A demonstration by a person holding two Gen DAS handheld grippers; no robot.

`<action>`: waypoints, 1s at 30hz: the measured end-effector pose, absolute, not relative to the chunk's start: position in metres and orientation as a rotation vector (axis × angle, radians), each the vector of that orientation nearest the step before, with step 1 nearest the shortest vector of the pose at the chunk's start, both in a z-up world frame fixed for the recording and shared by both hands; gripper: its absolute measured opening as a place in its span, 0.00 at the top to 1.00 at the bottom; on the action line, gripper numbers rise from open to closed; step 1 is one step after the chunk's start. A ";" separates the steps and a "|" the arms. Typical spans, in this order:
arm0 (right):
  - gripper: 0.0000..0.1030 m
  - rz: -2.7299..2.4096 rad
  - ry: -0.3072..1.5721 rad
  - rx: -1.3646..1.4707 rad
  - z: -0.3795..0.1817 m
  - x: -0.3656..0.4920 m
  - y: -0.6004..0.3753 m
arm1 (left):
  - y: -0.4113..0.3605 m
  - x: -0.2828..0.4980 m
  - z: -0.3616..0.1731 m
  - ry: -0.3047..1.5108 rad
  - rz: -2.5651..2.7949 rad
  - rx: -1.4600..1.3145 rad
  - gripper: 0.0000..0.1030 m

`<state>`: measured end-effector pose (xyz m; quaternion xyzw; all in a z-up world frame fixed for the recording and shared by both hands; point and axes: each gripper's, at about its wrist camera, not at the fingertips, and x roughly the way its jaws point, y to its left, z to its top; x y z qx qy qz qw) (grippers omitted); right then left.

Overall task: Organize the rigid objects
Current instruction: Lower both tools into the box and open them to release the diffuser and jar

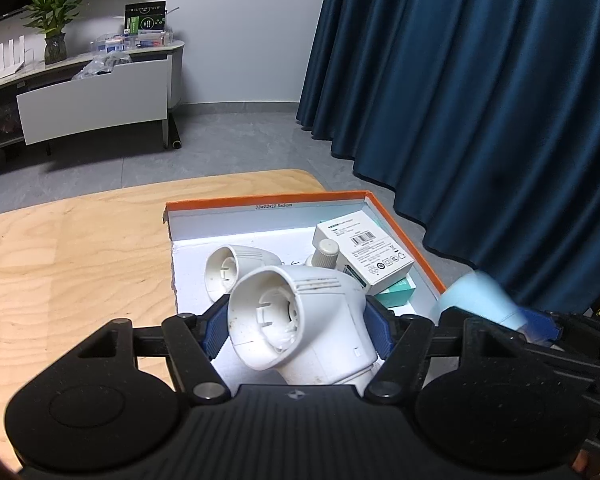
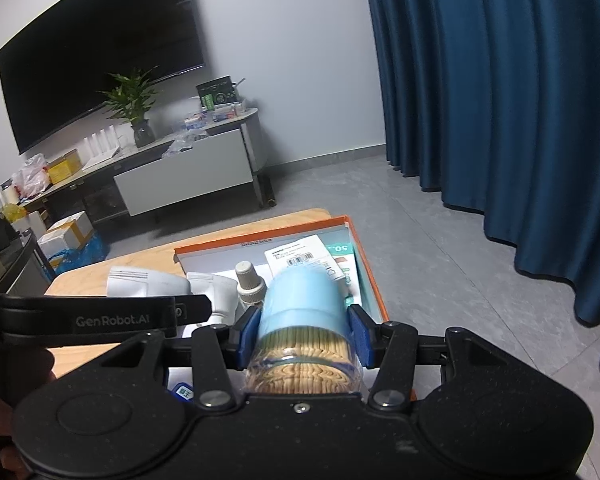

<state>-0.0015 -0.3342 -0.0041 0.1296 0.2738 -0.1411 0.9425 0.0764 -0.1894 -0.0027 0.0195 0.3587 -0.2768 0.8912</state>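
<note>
A white lamp socket is being clamped by the left gripper over the near edge of the orange-rimmed box, whose floor is being crowded at 12 to 2 o'clock by a second socket, a small bottle and a white carton. The blue-capped toothpick jar is being framed by the right gripper; whether the pads are pressing on it cannot be told. Bare tabletop is being left open at 9 o'clock, and the jar's far end is blurred.

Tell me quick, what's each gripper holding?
Left gripper: closed on the white lamp socket.
Right gripper: around the toothpick jar; can't tell if it's gripping.
</note>
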 end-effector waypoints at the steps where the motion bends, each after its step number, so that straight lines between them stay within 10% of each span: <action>1: 0.35 -0.298 0.552 0.260 -0.004 -0.003 -0.334 | -0.190 0.077 -0.003 0.747 -0.576 0.042 0.33; 13: 0.35 -0.341 0.506 0.294 0.001 -0.025 -0.342 | -0.216 0.086 -0.012 0.786 -0.649 0.078 0.32; 30: 0.27 -0.283 0.516 0.253 0.020 -0.054 -0.316 | -0.170 0.040 0.018 0.746 -0.524 0.083 0.00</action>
